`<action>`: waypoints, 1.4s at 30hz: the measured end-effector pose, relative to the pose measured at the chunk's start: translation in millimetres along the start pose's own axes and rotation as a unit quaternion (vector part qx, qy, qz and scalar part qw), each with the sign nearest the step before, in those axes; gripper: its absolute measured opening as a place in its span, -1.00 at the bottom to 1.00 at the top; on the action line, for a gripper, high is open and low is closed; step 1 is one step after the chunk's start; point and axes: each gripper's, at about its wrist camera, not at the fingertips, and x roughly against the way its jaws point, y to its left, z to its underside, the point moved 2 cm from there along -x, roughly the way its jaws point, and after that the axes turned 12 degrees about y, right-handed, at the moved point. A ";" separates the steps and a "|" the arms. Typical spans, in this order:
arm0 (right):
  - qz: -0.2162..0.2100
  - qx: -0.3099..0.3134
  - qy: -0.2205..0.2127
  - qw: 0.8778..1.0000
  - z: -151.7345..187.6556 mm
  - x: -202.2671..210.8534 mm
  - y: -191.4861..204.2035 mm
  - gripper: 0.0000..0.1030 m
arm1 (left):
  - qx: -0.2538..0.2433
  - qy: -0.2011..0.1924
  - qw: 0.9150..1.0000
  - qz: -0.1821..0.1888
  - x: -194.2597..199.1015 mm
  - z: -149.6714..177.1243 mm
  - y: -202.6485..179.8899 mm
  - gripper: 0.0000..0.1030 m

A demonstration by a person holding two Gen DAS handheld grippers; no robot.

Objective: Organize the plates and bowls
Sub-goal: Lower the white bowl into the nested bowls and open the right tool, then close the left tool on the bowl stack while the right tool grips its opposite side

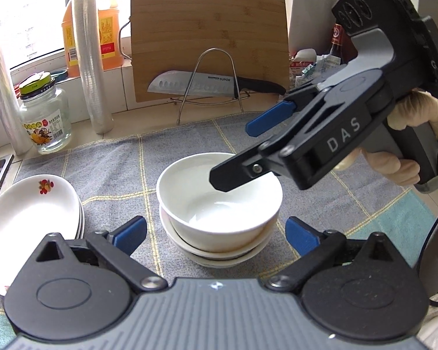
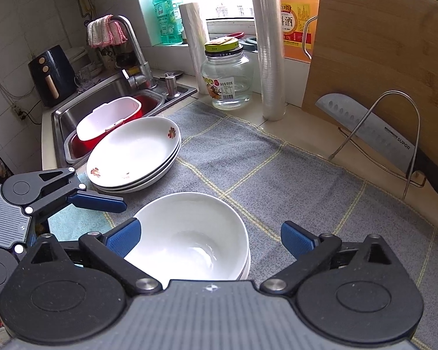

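White bowls (image 1: pixel 219 201) sit nested and plates (image 2: pixel 137 154) stacked, both the left gripper (image 1: pixel 216 233) and right gripper (image 2: pixel 208 236) released, so stacking looks finished and withdrawal seems next

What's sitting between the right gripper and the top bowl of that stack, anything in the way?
Nothing visible. The right gripper is open directly above the bowl stack, one of its fingers over the top bowl's rim. The left gripper hangs open beside the stack; the plate stack sits apart.
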 end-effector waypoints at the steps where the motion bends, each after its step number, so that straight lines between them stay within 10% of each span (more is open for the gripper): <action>1: 0.000 0.003 0.002 1.000 -0.1 -2.4 2.7 1.00 | -0.004 0.003 1.000 0.001 -0.3 2.1 -1.4 0.95; 17: 0.024 0.032 0.019 0.999 -4.8 -23.8 22.5 1.00 | 0.007 0.013 1.000 0.010 3.7 27.0 20.3 0.95; 29: 0.060 0.004 0.019 0.998 39.9 13.6 30.0 1.00 | -0.093 0.061 0.991 0.076 -47.6 29.1 40.6 0.95; 42: 0.141 -0.035 0.079 0.986 87.8 -33.8 19.4 1.00 | -0.194 0.080 0.974 0.090 -76.9 25.5 28.2 0.99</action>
